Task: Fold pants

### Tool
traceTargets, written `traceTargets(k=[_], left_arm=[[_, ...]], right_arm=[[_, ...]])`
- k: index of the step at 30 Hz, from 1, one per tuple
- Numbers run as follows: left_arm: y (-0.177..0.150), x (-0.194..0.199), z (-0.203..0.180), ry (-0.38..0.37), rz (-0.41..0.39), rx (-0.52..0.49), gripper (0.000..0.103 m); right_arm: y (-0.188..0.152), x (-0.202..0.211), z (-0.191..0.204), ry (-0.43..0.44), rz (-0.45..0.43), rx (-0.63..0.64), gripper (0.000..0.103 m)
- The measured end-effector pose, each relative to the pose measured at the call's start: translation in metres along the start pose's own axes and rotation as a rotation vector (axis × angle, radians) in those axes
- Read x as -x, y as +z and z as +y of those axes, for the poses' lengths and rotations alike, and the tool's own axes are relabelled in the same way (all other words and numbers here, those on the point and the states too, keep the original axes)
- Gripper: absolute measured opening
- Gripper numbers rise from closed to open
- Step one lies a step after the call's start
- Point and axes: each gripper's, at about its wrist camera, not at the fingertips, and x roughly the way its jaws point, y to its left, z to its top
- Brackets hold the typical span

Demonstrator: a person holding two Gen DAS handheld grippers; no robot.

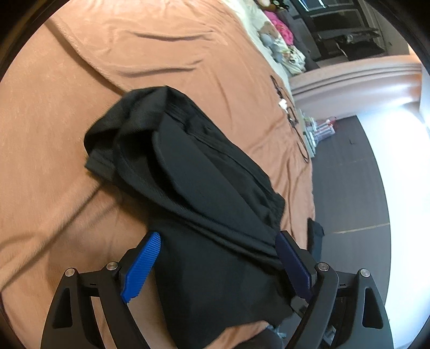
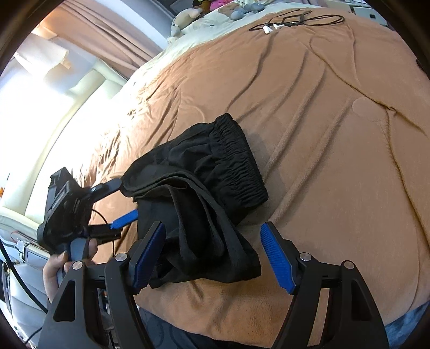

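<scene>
A tan blanket (image 2: 309, 112) covers the bed, creased all over. Black cables (image 2: 295, 20) with white plugs lie near its far edge. Stuffed toys (image 2: 188, 16) sit at the head end, curtains (image 2: 107, 29) beyond, dark floor (image 1: 349, 174) alongside.

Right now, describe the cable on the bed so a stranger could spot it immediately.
Start with the tan blanket that covers the bed. Look to its far end, near the cream sheet and the plush toys. The thin black cable lies there in loose loops with white plugs, well apart from the bunched black pants.
</scene>
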Motion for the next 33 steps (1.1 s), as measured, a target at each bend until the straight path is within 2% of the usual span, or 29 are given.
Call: traceTargets(k=[7,9,10,11,12,14,17,20,27,29,33], left_arm=[[0.025,-0.01,0.008,0.058,-0.046,0.024,0.088],[0.032,-0.012,0.009,0.084,-0.057,0.035,0.087],[0.036,-0.013,0.008,0.091,-0.063,0.036,0.083],[0.039,-0.013,0.007,0.1,-0.068,0.032,0.073],[0.041,-0.013,0.006,0.117,-0.068,0.027,0.067],[0.044,-0.014,0.004,0.14,-0.07,0.026,0.045],[0.047,-0.008,0.006,0.159,-0.076,0.029,0.024],[0.05,0.001,0.008,0.151,-0.09,0.034,0.015],[0.058,0.019,-0.009,0.145,-0.119,-0.004,0.011],[0.06,0.022,-0.016,0.164,-0.131,-0.028,0.011],[0.067,0.023,-0.03,0.158,-0.124,-0.055,0.011]], right_arm=[[0.004,-0.004,0.006,-0.029,0.027,0.036,0.072],[0.004,-0.004,0.006,-0.039,0.033,0.039,0.065],[0.004,-0.005,0.005,-0.041,0.037,0.037,0.062],[0.004,-0.004,0.004,-0.045,0.041,0.034,0.057],[0.003,-0.005,0.003,-0.048,0.045,0.034,0.048],[0.002,-0.004,0.004,-0.049,0.056,0.039,0.036],[0.0,-0.001,0.007,-0.052,0.055,0.056,0.019],[-0.002,0.002,0.011,-0.052,0.053,0.08,0.01],[-0.009,0.013,0.02,-0.024,0.045,0.115,0.008],[-0.012,0.015,0.022,-0.013,0.045,0.123,0.008],[-0.017,0.017,0.024,0.004,0.043,0.125,0.007]])
